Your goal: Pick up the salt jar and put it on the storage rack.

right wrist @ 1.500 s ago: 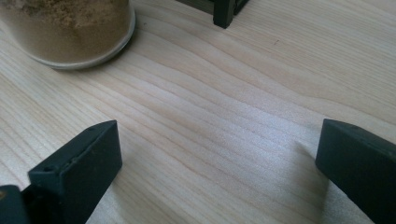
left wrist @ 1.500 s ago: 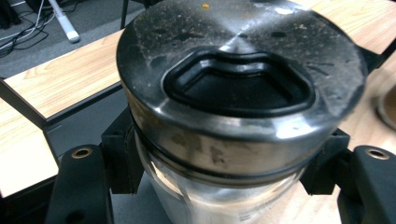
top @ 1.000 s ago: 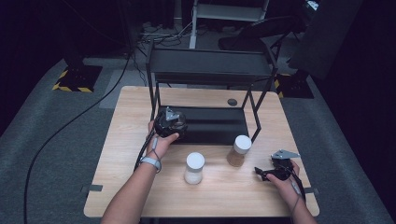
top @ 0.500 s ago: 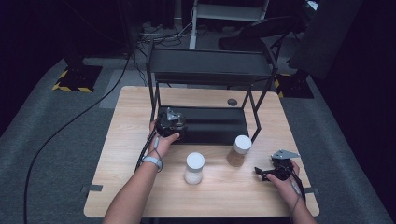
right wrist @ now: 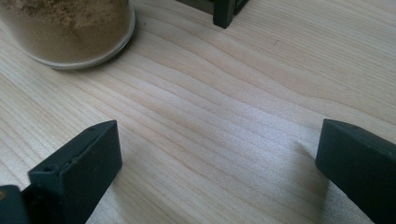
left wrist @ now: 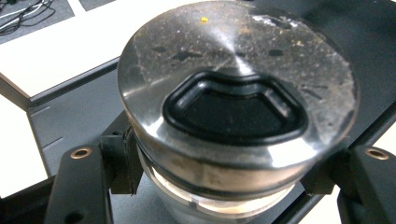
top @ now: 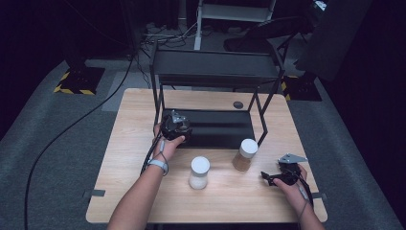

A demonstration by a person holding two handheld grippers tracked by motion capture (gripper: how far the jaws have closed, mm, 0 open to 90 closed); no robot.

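My left gripper (top: 174, 127) is at the front left corner of the black rack's lower shelf (top: 220, 128). In the left gripper view it (left wrist: 224, 170) is shut on a glass jar with a scratched metal lid (left wrist: 233, 56) that has a black rubber insert. The jaws clamp the jar just under the lid, and its base is hidden. My right gripper (top: 275, 177) rests open near the table's front right corner, with bare wood between its jaws (right wrist: 219, 158). A jar of brown powder (top: 244, 154) (right wrist: 70, 32) stands just ahead of it to the left.
A white jar (top: 199, 172) stands at the front middle of the wooden table (top: 134, 143). The black two-level rack (top: 215, 67) takes up the table's far half, and one rack foot (right wrist: 224, 14) is near the brown jar. A small dark object (top: 238, 104) lies behind the rack.
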